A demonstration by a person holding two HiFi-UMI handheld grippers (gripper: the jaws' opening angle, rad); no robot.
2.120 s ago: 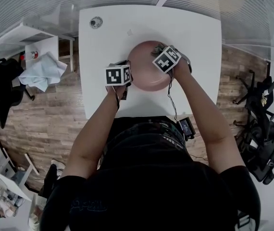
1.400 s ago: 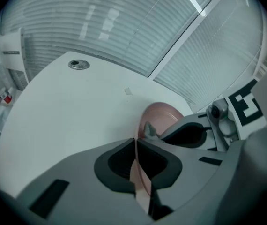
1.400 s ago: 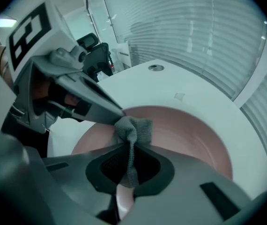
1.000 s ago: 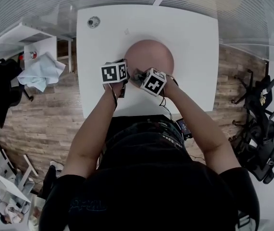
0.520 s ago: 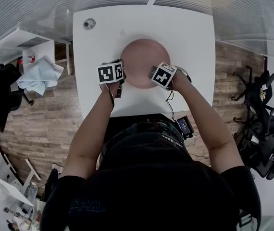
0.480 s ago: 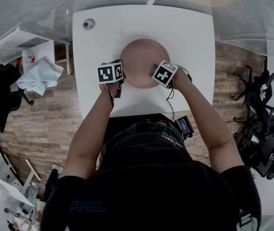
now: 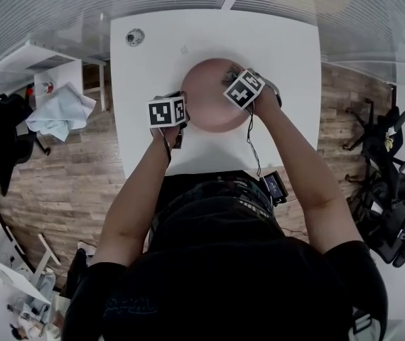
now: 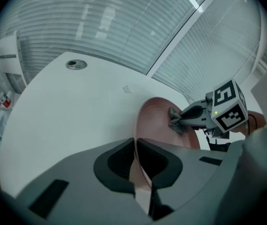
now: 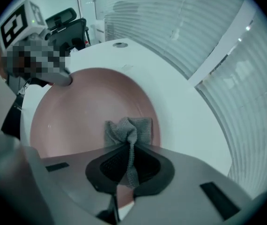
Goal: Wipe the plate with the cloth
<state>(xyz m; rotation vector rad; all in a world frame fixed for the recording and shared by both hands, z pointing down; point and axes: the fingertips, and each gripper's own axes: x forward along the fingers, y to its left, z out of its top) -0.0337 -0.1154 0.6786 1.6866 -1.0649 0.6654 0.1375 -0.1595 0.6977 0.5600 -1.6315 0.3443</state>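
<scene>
Fingers [image 9: 106, 167] tight: cloth [image 9: 129, 126] right, plate [image 8: 158, 122] left.

We see a round plate [image 7: 209, 98], dusty pink and matte, shallow, with a low raised rim. It sits on the white surface [image 7: 281, 41], near the middle. Its left rim, on the side nearer us, is pinched between the jaws of the left tool [image 8: 136, 146], which are closed on the edge. The cloth [image 9: 129, 128] is a small grey knitted piece, bunched and creased. Its middle is gathered into a fold that the right tool [image 9: 126, 149] clamps between closed jaws. The crumpled loose end spreads ahead of those jaws and rests on the plate's inner face, close to the far right rim and opposite the clamped edge.
</scene>
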